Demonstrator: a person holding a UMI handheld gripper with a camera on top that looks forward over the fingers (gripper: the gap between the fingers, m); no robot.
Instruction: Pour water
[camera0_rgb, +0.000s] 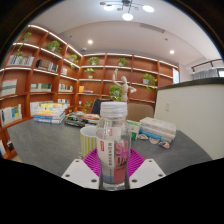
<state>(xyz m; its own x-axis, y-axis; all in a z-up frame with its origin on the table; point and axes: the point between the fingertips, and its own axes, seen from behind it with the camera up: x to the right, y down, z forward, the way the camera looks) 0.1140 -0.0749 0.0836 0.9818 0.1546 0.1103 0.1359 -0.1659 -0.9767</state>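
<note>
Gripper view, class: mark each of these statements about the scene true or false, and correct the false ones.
1. A clear bottle stands between the claw fingers. True.
2. The bottle lies on its side. False: it is upright.
3. A cup stands on the table just beyond the bottle. True.
4. The table is bare apart from the bottle. False: the cup, boxes and books are on it.
5. Shelves with plants line the wall behind. True.
6. A person's hand is holding the cup. False: no hand is in view.
</note>
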